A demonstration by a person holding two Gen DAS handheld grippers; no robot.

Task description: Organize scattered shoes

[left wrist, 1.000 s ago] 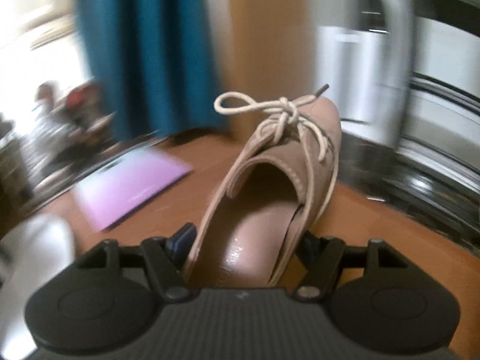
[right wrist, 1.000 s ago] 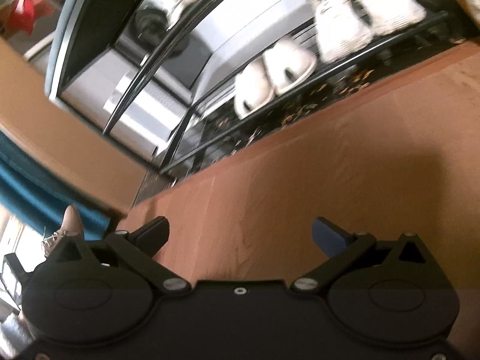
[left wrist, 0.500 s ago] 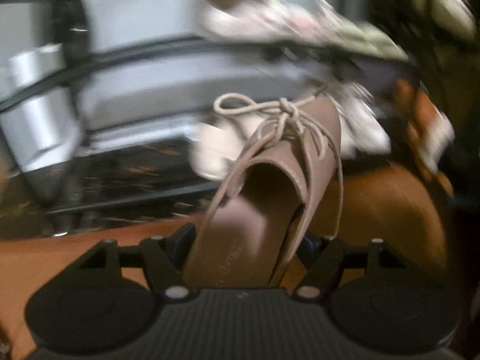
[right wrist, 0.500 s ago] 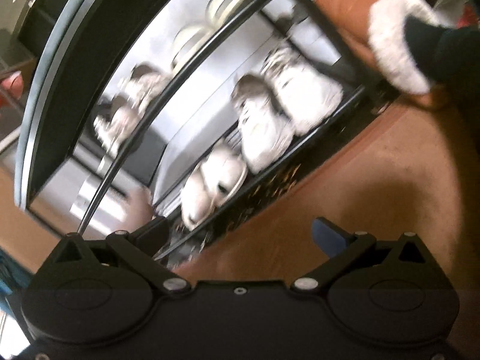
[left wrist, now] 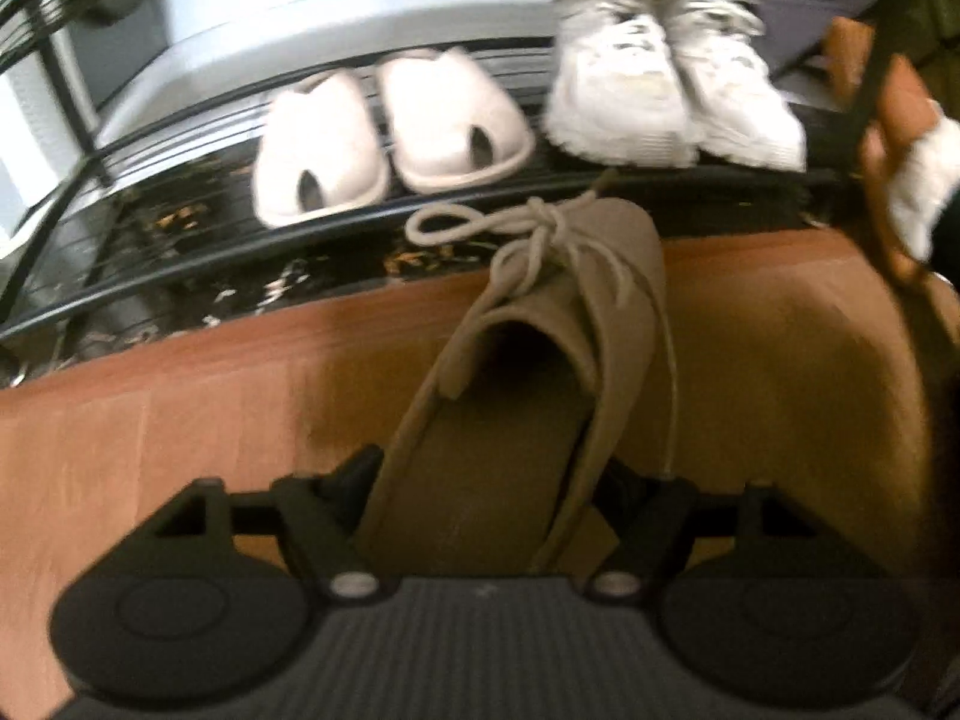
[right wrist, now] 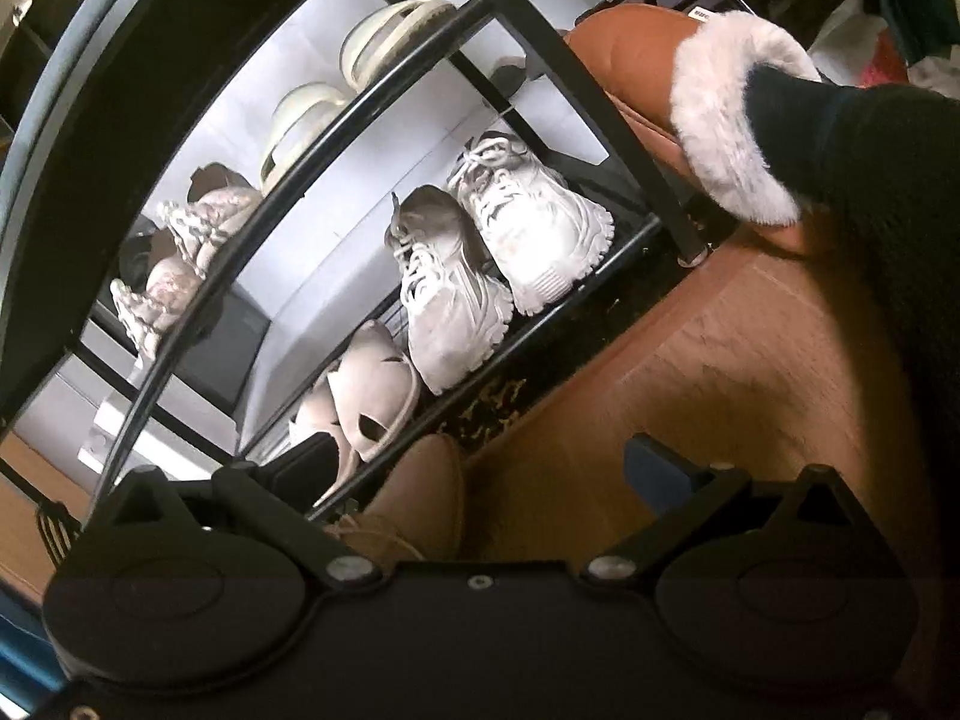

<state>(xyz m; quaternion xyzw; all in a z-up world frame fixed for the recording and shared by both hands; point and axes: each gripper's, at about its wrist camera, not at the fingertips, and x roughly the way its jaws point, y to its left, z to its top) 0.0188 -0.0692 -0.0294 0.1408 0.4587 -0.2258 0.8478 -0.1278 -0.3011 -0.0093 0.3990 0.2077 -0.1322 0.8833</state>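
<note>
Left gripper (left wrist: 486, 480) pinches heel of tan lace-up shoe (left wrist: 540, 348), toe aimed at shoe rack (left wrist: 180, 276) bottom shelf, below white slippers (left wrist: 390, 120). Right gripper (right wrist: 474, 468) fingers spread, empty. Risk: loose lace snagging rack bar; narrow heel grip letting shoe pivot.

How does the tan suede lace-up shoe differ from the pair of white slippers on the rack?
The tan suede lace-up shoe is held in the left gripper, above the floor; the white open-toe slippers rest on the black wire rack's lowest shelf. The shoe has a tied lace; the slippers have none. The shoe is single; the slippers are paired.
</note>
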